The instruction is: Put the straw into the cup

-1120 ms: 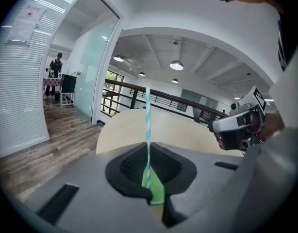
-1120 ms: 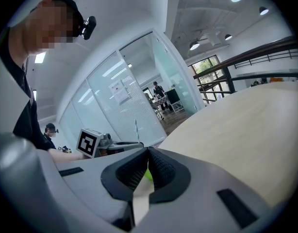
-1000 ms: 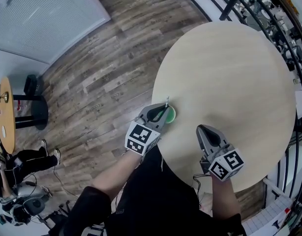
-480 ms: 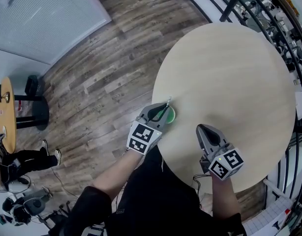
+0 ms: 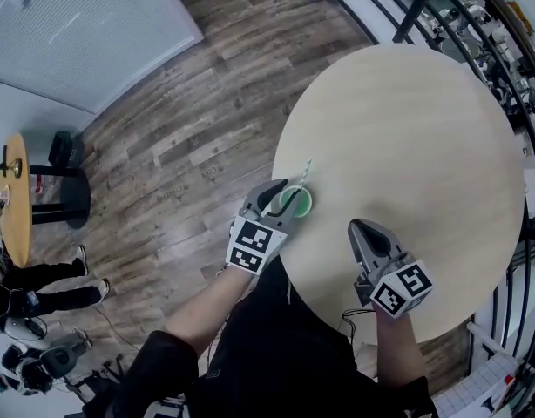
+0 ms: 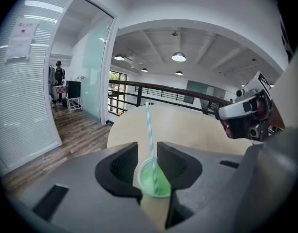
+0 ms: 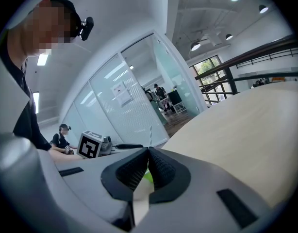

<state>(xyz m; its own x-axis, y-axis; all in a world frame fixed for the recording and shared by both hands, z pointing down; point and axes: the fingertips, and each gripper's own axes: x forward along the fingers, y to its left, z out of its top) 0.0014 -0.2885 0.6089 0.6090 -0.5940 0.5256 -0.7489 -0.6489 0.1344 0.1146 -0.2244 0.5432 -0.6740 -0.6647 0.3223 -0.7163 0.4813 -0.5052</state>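
Note:
A small cup [image 5: 295, 201] with green inside stands near the round table's [image 5: 407, 129] left edge. A blue-and-white striped straw [image 5: 306, 171] stands in it, leaning away from me. My left gripper [image 5: 281, 200] sits just behind the cup; its jaws have just been opening and now stand open. In the left gripper view the cup [image 6: 155, 178] and straw [image 6: 150, 135] sit in the gap of the gripper [image 6: 147, 148], and the pads touch neither. My right gripper [image 5: 362, 231] rests over the table to the right, shut and empty. Its own view [image 7: 149, 152] shows a sliver of the cup [image 7: 147, 176].
The table's bare top stretches far and right of the cup. Wood floor [image 5: 180, 146] lies to the left, with a small round side table [image 5: 13, 198] at the far left. A black railing [image 5: 511, 85] runs along the right. A person [image 6: 57, 76] stands far off by a glass wall.
The left jaws were pinched on the straw above the cup; they have opened and let it go. The straw now stands free in the cup. The right gripper has not moved.

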